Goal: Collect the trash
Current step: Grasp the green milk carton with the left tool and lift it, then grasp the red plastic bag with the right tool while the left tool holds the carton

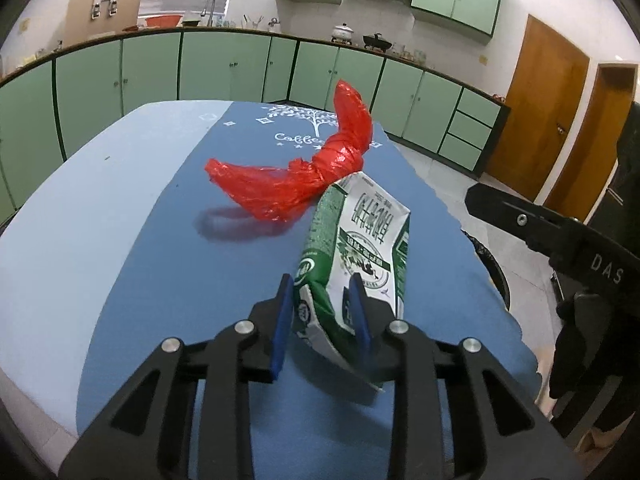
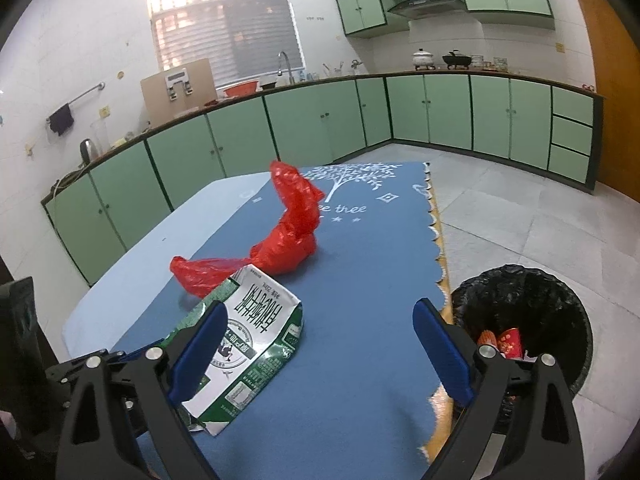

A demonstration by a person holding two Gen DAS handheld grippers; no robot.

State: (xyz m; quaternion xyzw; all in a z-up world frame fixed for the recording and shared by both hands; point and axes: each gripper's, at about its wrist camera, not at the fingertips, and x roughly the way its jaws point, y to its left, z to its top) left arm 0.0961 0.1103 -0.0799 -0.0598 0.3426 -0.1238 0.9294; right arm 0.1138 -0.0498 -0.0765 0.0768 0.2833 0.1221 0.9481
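a: the left hand-held gripper (image 1: 320, 300) has its blue pads pinched on the near end of the green-and-white carton (image 1: 356, 248), which looks lifted off the blue surface (image 1: 140, 260). what makes this step go well?

b: i'd keep the pinch firm, since the flattened carton could slip, and carry it right over the surface's scalloped edge to the black-lined bin (image 2: 524, 320) on the floor before letting go.

a: and the right hand-held gripper (image 2: 320, 340)?

b: jaws wide, holding nothing, just right of the carton. it should stay out of the path.

a: count?

b: one carton, one twisted red plastic bag (image 1: 296, 176) lying just beyond it on the surface, one bin with some red scraps already inside.
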